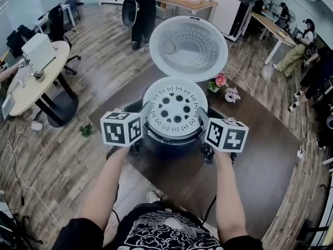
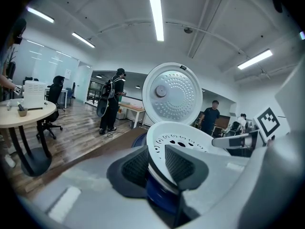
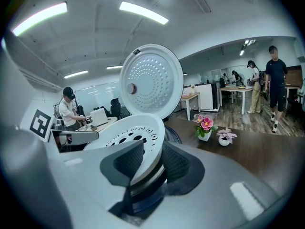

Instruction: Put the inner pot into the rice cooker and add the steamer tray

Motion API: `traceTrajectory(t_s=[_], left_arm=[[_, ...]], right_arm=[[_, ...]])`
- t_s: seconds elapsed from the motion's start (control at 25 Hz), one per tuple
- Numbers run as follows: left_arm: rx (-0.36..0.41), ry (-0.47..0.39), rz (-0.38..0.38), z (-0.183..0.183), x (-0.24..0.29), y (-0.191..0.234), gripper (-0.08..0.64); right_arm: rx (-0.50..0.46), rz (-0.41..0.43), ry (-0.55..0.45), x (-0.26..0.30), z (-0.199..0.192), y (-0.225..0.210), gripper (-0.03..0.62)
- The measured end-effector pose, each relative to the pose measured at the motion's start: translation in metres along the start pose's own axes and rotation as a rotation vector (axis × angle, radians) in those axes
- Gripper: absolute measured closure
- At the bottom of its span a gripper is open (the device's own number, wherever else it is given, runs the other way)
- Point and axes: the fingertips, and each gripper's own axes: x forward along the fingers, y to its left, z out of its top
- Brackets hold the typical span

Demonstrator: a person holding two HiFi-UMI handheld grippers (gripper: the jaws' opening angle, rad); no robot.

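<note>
The white steamer tray (image 1: 175,107), round with many holes, sits level over the mouth of the dark blue rice cooker (image 1: 174,142). My left gripper (image 1: 144,120) is shut on the tray's left rim (image 2: 157,163). My right gripper (image 1: 202,123) is shut on the right rim (image 3: 145,168). Behind the tray the cooker's white lid (image 1: 188,48) stands open, its dimpled inner face towards me. The tray hides the inner pot, so I cannot tell whether it is in the cooker.
The cooker stands on a dark brown table (image 1: 260,160). A small pot of pink flowers (image 1: 218,82) and a second small white pot (image 1: 231,95) sit right of the lid. A round white table (image 1: 31,82) and office chairs stand at left. People stand farther back.
</note>
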Motion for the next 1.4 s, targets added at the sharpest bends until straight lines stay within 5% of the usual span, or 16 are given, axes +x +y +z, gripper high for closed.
traceTrajectory(t_s=[0.84,1.4], left_arm=[[0.085,-0.05,0.019,0.029,-0.003,-0.029,0.434],[0.192,-0.084,-0.208,0.06,0.016,-0.174,0.453]], right_arm=[[-0.04,-0.025,-0.061,-0.029,0.016,-0.024,0.459],[-0.018,-0.215,-0.175,-0.149,0.033,-0.11,0.526]])
